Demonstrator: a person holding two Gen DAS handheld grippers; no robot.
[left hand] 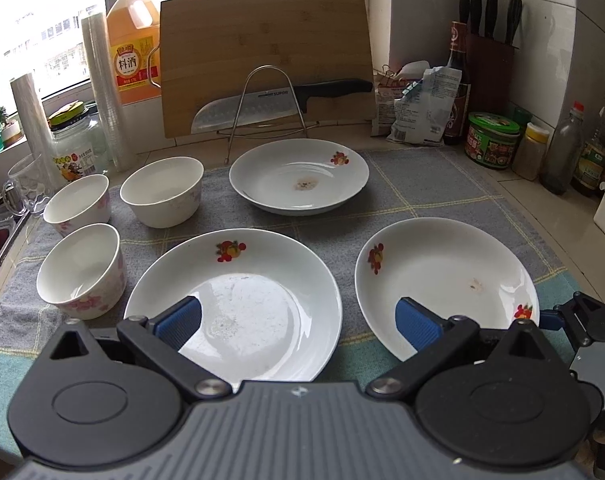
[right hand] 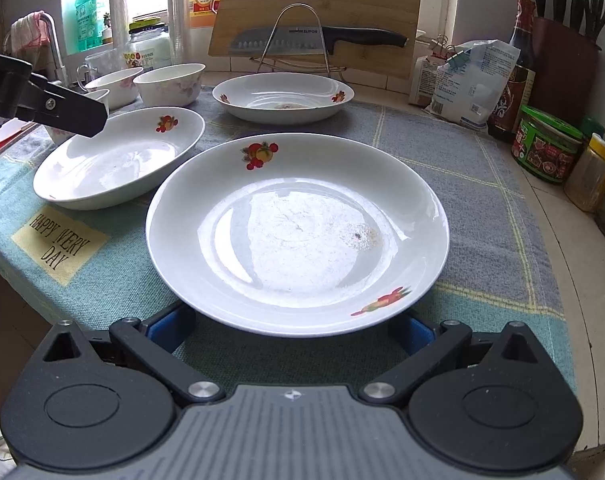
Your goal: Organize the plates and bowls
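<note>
Bowls (left hand: 80,270) crowd the near plate (left hand: 238,304) leftward; left gripper (left hand: 298,324) and right gripper (right hand: 290,330) jaws both spread apart.

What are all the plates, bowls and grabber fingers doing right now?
Near-left plate: flat on cloth, empty.
Near-right plate: flat, small stain.
Far plate: flat, brown stain.
Three bowls: upright, unstacked, empty.
Knife: resting in wire rack.
Left gripper: fingers open, holding nothing.
Right gripper: fingers open, at the near-right plate's near edge.
</note>
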